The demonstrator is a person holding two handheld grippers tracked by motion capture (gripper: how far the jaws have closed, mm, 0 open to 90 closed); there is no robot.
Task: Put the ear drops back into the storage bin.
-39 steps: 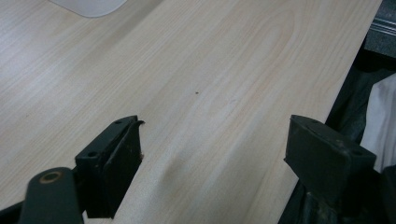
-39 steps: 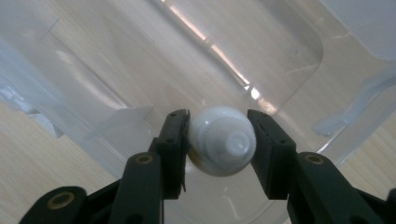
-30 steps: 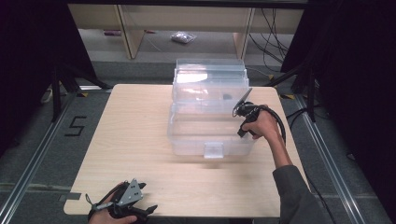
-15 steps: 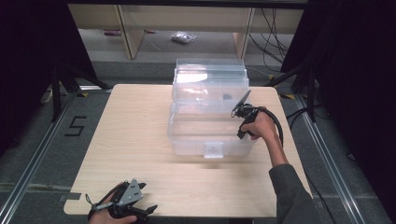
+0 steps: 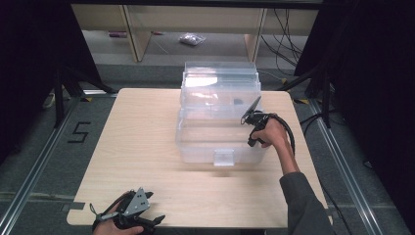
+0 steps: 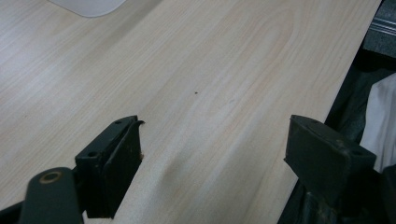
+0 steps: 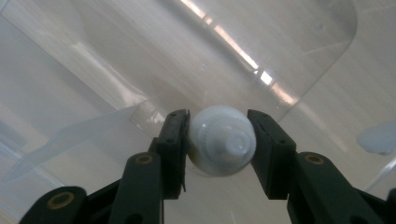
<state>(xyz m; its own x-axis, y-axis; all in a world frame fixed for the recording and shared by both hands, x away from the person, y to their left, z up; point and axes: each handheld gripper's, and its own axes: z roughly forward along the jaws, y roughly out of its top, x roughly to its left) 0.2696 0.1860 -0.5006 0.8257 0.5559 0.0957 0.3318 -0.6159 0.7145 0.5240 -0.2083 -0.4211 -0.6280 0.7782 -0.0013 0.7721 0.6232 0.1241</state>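
Jaws of right gripper (image 7: 218,140) clamp white tube (image 7: 223,145) (over clear box (image 5: 220,120)).

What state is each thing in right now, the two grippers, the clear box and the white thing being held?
Right gripper: shut on the white bottle.
White bottle: clamped, held over the box.
Left gripper: open, holding nothing, above the table.
Clear box: lid raised.

Grey floor (image 5: 44,161) (marked "5"), wooden shelving (image 5: 132,29) behind.
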